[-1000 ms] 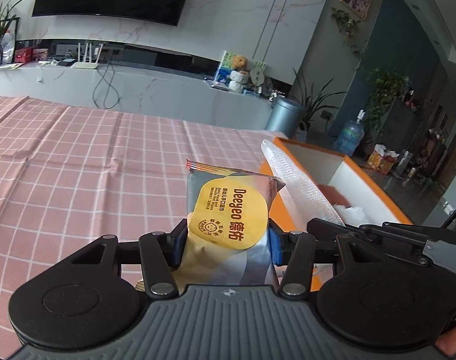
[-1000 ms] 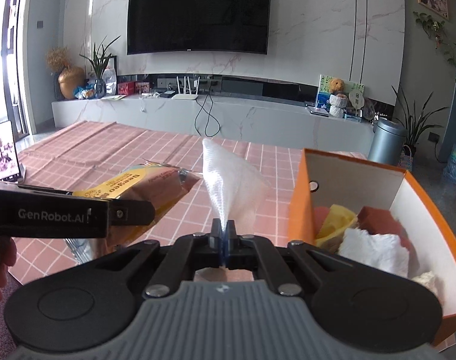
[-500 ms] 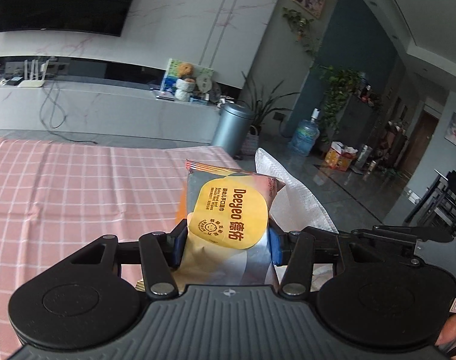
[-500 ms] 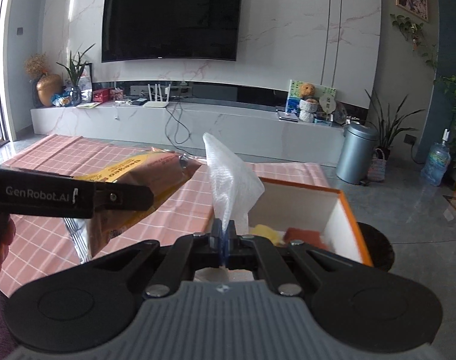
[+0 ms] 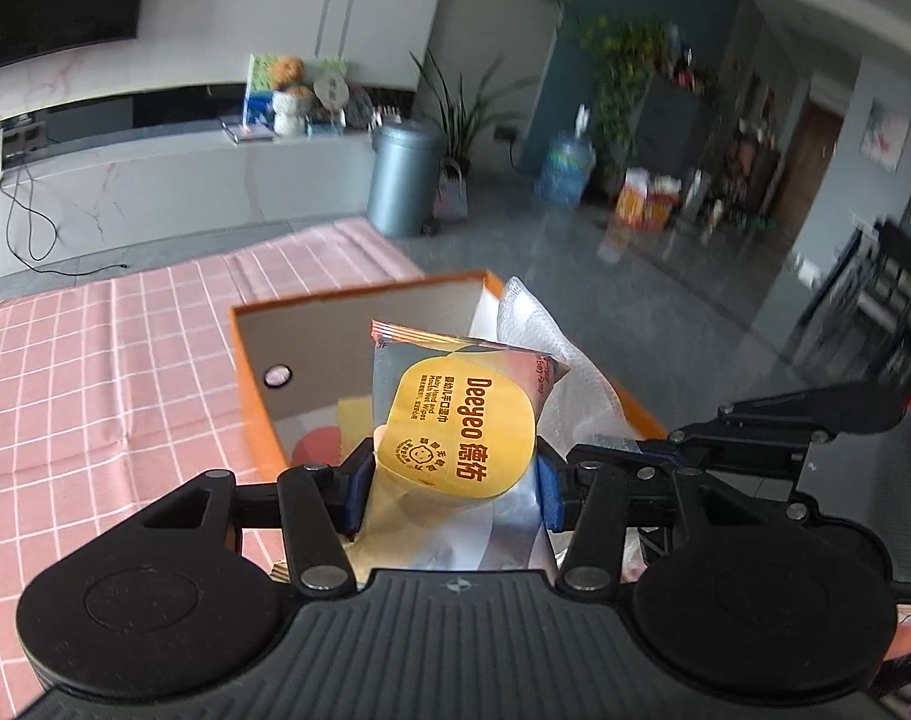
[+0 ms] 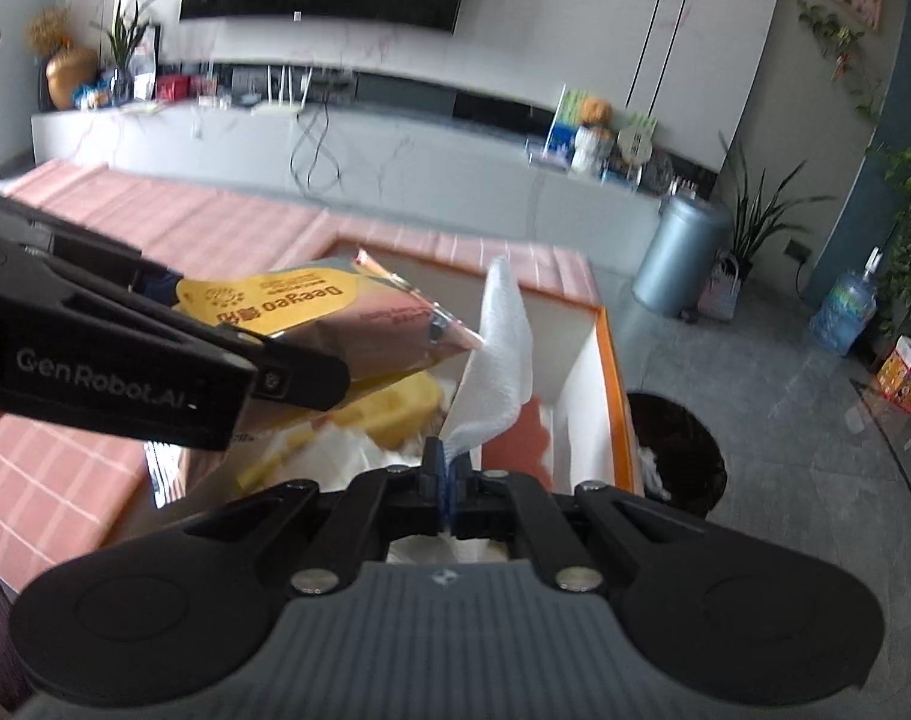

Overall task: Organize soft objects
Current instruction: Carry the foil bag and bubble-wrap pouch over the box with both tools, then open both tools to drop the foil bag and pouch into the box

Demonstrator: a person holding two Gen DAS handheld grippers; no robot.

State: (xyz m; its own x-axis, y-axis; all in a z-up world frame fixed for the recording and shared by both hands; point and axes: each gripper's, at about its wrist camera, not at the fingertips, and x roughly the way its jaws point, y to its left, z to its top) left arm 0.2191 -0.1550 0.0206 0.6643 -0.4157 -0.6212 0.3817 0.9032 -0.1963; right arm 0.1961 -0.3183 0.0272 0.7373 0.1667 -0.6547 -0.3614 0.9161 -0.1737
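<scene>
Pink checked cloth (image 5: 95, 372) covers the counter; orange box (image 5: 359, 300) sits at its far right corner. Left gripper (image 5: 449, 483), jaws approx half open, clamps wet wipes pack (image 5: 461, 414) by its sides, long axis pointing fwd over the box. Right gripper (image 6: 445, 480), jaws fully closed, pinches white cloth (image 6: 503, 354) standing upright just beside the pack, w/ yellow and red soft items in the box below.

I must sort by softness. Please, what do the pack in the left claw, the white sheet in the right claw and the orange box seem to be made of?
Wet wipes pack: glossy plastic film, probably; it shines and crinkles.
White sheet: matte textured paper towel or thin cloth; hard to tell which.
Orange box: stiff cardboard, seemingly, with straight walls and a matte pale inside.
</scene>
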